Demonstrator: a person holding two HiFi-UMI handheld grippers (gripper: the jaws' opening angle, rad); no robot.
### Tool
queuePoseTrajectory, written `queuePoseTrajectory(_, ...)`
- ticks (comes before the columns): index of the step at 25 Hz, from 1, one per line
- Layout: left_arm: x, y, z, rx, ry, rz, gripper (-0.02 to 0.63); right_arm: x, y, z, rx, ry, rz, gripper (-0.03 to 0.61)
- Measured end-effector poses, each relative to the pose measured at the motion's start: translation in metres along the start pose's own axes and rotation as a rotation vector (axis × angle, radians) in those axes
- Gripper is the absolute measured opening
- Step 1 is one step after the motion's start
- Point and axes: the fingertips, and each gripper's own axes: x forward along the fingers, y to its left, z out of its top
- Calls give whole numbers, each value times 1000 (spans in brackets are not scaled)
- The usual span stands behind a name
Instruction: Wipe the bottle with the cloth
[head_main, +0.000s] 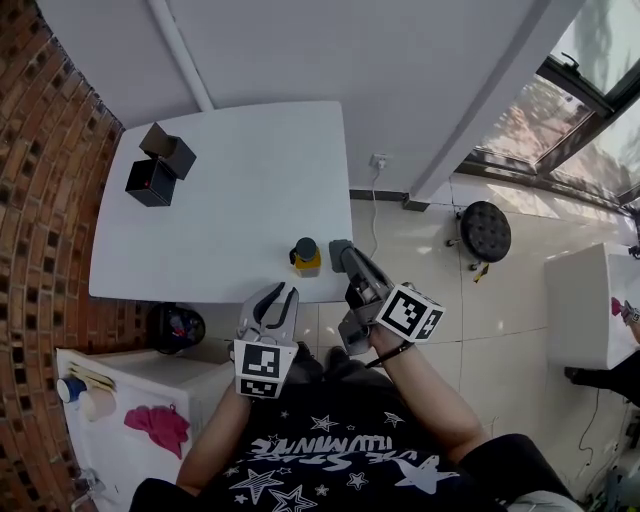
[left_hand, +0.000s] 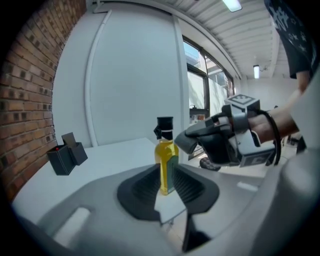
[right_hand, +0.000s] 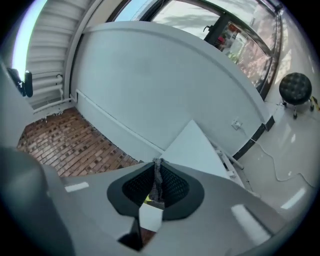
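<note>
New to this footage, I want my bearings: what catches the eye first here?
A small bottle of yellow liquid stands near the front edge of the white table. Right beside it, the right gripper pinches a grey cloth; two black boxes sit at the table's far left corner.

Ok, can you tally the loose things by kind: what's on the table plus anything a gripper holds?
Bottle: 1
Dark boxes: 2
Cloth: 1
Total: 4
</note>
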Motion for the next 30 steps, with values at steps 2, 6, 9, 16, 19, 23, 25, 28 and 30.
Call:
queuePoseTrajectory(2,-2,0,7,22,-26,20,41,5,6,-1,54,-11,29,37)
queuePoseTrajectory(6,-5,2,14,13,-57,39,26,9,11,-9,107,-4,63,37)
queuePoseTrajectory(9,-6,5,13,2,-55,47,18,11,6,-11,102,-1,50,35)
queuePoseTrajectory(16,-7,9,11,-19,-46,51,15,16,-20,-28,86,58,-12,37)
queuePoseTrajectory(19,-6,10,11,-21,-43,52,15,19,-37,-39,94,93,-47,37)
queuePoseTrajectory(23,-5,12,11,-32,-39,52,15,24,-54,-50,90,126,-81,37)
queuePoseTrajectory(25,-5,13,10,-35,-37,52,15,26,-61,-55,90,139,-97,36)
queuePoseTrajectory(28,-5,13,11,-39,-35,53,17,29,-71,-61,83,155,-121,37)
queuePoseTrajectory(30,-6,15,12,-38,-35,57,15,32,-75,-65,69,167,-136,37)
